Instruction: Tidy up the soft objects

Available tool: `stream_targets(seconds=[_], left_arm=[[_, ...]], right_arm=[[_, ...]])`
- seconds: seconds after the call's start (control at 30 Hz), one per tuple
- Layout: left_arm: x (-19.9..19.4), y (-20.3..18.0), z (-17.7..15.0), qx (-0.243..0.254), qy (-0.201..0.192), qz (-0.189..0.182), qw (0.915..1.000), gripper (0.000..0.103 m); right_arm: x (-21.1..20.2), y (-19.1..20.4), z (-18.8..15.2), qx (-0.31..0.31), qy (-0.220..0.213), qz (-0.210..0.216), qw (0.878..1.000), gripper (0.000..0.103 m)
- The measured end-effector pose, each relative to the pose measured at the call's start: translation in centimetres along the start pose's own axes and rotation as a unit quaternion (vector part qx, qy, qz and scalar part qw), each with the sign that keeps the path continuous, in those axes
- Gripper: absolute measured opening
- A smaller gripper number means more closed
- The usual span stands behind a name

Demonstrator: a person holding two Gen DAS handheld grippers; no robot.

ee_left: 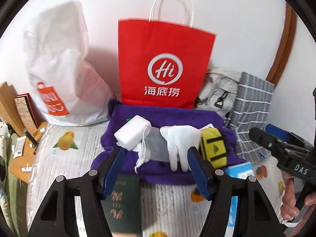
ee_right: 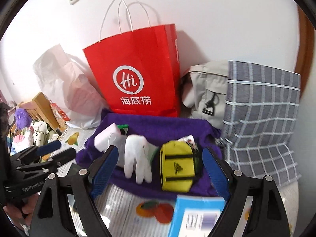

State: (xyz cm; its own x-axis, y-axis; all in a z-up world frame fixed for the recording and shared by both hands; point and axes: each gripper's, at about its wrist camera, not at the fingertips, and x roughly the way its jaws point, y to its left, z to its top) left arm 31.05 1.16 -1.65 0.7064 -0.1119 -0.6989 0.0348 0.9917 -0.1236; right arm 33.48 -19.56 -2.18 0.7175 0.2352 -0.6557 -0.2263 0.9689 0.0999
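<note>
left tool point(ee_left: 156, 156) open, nothing in it. Ahead on purple towel point(ee_left: 173, 116): white sponge point(ee_left: 132, 134), white glove point(ee_left: 180, 144), yellow pouch point(ee_left: 213, 148). Red bag point(ee_left: 164, 67) behind.

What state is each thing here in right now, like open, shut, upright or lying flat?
Left gripper: open, holding nothing.
Right gripper: open, holding nothing.
Red bag: upright, against the wall.
White bag: upright, slumped, crumpled.
Purple towel: spread flat, things on it.
White glove: lying flat.
Yellow pouch: lying on the towel, seemingly shut.
White block: resting tilted.
Green booklet: lying closed.
</note>
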Motion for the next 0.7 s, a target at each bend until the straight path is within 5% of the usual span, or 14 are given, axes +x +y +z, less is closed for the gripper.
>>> stream_targets(seconds=[0.33, 0.53, 0.7], left_arm=[[-10.5, -2.0, -4.7, 0.006, -0.045, 0.014, 0.9989, 0.081], [-15.2, -3.1, -8.0, 0.007, -0.065, 0.016, 0.9977, 0.088], [-17.9, -4.2, -10.8, 0.012, -0.076, 0.028, 0.9967, 0.093]], right_arm=[[-9.9, 1.4, -6.1, -0.008, -0.028, -0.026, 0.999, 0.09], [-15.0, 2.0, -9.9, -0.012, -0.049, -0.051, 0.997, 0.103], [-18.6, 2.4, -12.9, -0.006, -0.059, -0.056, 0.997, 0.103]])
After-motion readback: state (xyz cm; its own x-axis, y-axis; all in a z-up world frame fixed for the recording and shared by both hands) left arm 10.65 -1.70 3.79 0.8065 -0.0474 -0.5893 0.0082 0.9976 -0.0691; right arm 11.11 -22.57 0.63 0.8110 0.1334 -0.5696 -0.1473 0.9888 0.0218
